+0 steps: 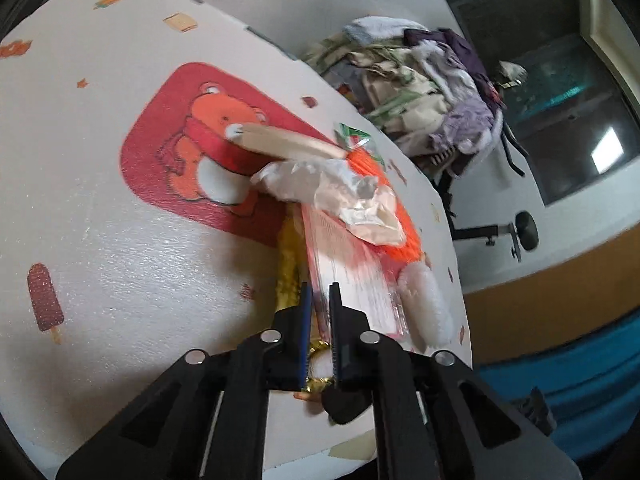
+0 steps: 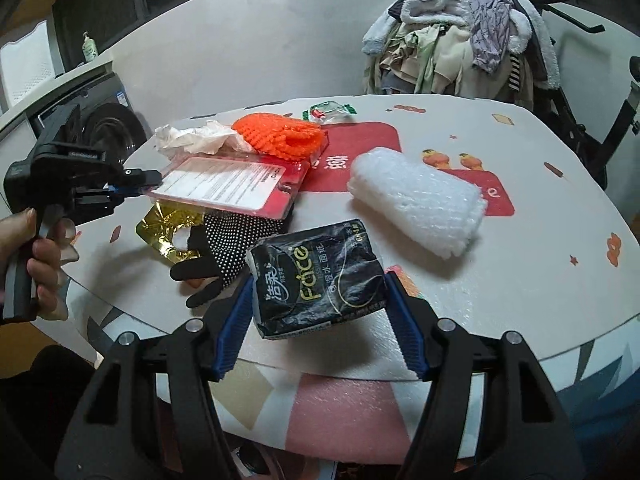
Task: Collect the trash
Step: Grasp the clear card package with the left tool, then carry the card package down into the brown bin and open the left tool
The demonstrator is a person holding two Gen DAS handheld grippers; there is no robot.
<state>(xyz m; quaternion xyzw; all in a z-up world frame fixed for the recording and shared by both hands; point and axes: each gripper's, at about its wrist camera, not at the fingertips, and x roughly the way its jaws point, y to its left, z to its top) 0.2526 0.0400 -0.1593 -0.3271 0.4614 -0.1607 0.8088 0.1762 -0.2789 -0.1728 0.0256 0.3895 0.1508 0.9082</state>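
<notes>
My right tool [image 2: 320,304] carries a black tissue packet [image 2: 316,280] clear of the bench [image 2: 520,280], its blue pads wide apart and pressed to the packet's 2 sides. At the bench's near left edge, my left tool [image 1: 318,308] is pinched almost fully shut on the corner of a clear plastic blister card [image 2: 228,184]; its tip shows in the right view at [image 2: 138,184], with my left hand [image 2: 28,256] on the grip. Under the card lie a gold foil wrapper [image 2: 164,226] and a dotted black glove [image 2: 228,252]. Beyond sit a roll of white foam wrap [image 2: 416,204], an orange mesh scrubber [image 2: 280,136], crumpled white paper [image 2: 192,138] and a small green-edged wrapper [image 2: 330,111]. The step in hand looks like pick-up, with 2 pieces gripped at once. Next, I judge, both must be lifted to a bin, which is not in view.
</notes>
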